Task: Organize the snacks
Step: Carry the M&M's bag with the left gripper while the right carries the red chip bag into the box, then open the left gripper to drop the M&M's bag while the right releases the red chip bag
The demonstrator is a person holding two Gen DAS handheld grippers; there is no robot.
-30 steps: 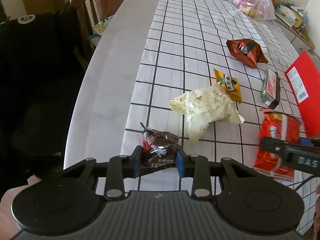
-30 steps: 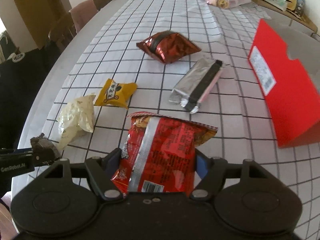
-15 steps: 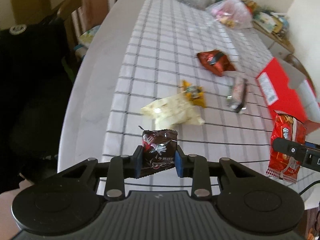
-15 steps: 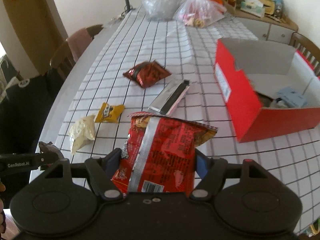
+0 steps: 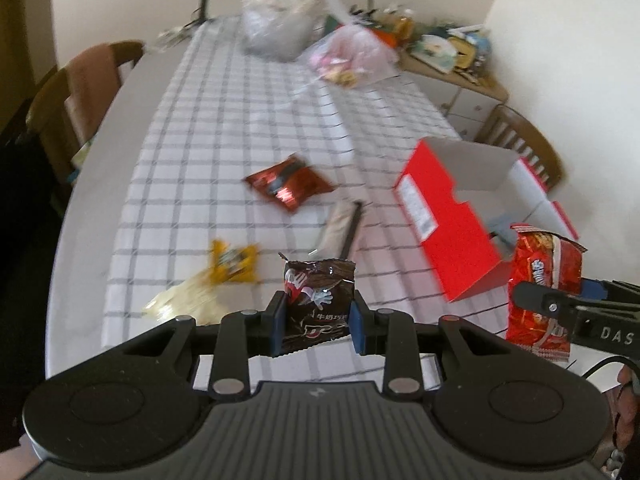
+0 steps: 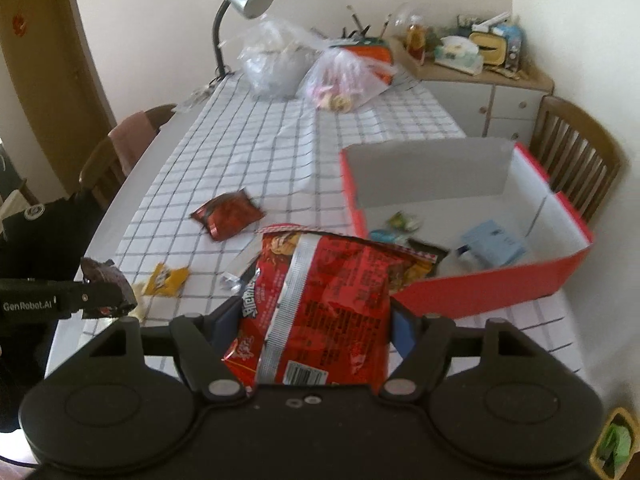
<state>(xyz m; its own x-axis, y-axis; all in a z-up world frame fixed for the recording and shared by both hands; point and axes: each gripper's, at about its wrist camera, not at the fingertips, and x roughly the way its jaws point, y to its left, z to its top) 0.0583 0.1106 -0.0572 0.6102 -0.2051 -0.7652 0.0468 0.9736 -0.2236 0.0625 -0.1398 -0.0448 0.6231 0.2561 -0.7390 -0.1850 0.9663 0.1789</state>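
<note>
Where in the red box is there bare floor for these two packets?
In the red box, the floor is bare along the grey back wall and right side. Crowded: the blue carton and small wrappers near the front wall. Left gripper holds the brown packet, right gripper the red packet.

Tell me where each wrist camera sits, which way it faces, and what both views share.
Left wrist: behind the left gripper, angled down the table; shut on the brown packet; right gripper at right edge.
Right wrist: behind the right gripper, facing the open red box; shut on the red chip bag; left gripper at left edge.
Shared: checked tablecloth, red box, yellow packet, both held snacks.
</note>
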